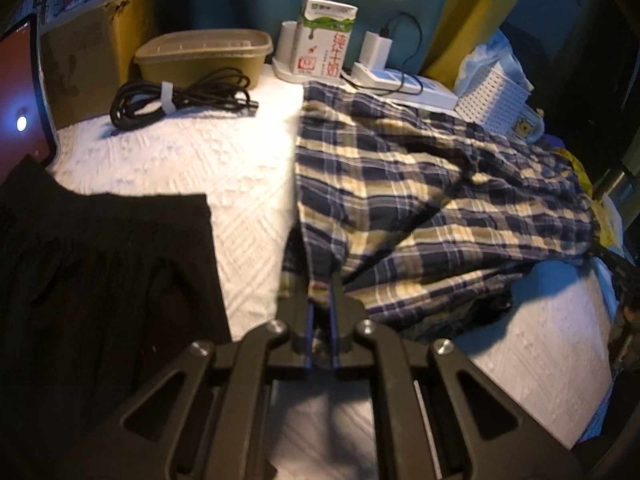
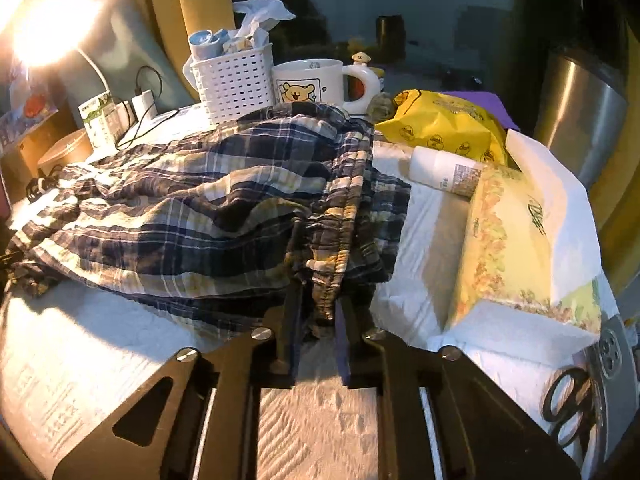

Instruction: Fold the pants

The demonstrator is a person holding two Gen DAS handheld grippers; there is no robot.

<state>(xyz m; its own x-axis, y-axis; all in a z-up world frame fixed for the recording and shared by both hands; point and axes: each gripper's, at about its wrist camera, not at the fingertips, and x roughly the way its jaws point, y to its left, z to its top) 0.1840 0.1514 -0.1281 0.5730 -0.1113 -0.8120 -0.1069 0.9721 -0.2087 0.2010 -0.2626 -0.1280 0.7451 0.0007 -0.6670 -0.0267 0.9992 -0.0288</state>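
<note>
Through the left wrist view: left tongs point(image 1: 322, 280) pinching a hem of the plaid pants point(image 1: 420, 184), cloth spreading ahead and rightward over the white-covered worktop point(image 1: 224, 168), a black garment point(image 1: 100, 264) lying leftward. Through the right wrist view: right tongs point(image 2: 318, 300) clamping the gathered waistband of the pants point(image 2: 200, 200), tissue pack point(image 2: 512, 240) sitting rightward.

Pants point(image 1: 420, 184) before carton point(image 1: 326, 38), seemingly touching.
</note>
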